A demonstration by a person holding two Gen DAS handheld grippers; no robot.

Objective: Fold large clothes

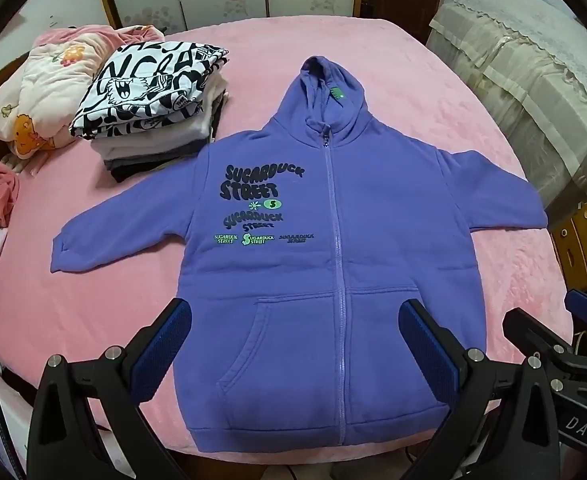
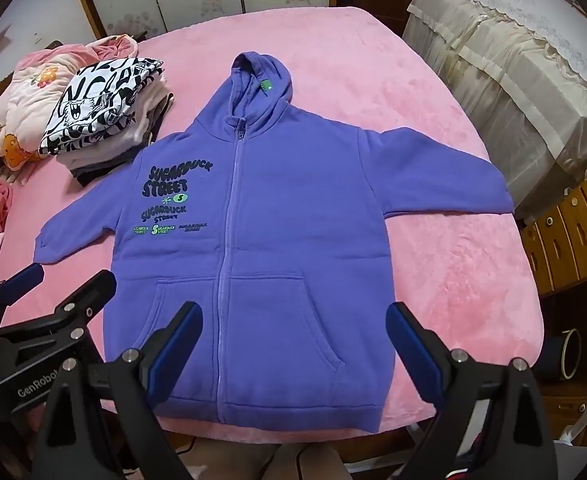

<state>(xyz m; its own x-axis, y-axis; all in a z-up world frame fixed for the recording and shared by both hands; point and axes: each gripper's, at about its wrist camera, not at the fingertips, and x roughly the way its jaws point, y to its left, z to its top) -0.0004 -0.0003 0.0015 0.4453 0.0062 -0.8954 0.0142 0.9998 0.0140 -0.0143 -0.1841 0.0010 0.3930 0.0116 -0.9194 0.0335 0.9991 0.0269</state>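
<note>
A purple zip-up hoodie (image 1: 373,216) with black and green "Sugarduck Street" print lies flat, front up, on the pink bed cover, hood pointing away and both sleeves spread out; it also shows in the right wrist view (image 2: 293,208). My left gripper (image 1: 293,312) is open and empty, held above the hoodie's lower part over the pockets. My right gripper (image 2: 293,312) is open and empty above the hem and right pocket. The right gripper shows at the right edge of the left wrist view (image 1: 549,320), and the left gripper at the left of the right wrist view (image 2: 69,276).
A stack of folded clothes (image 1: 153,112) topped by a black-and-white printed garment sits at the bed's far left. A pink and cream bundle (image 1: 49,88) lies beside it. A cloth-covered piece of furniture (image 1: 533,92) and wooden drawers (image 2: 573,224) stand to the right.
</note>
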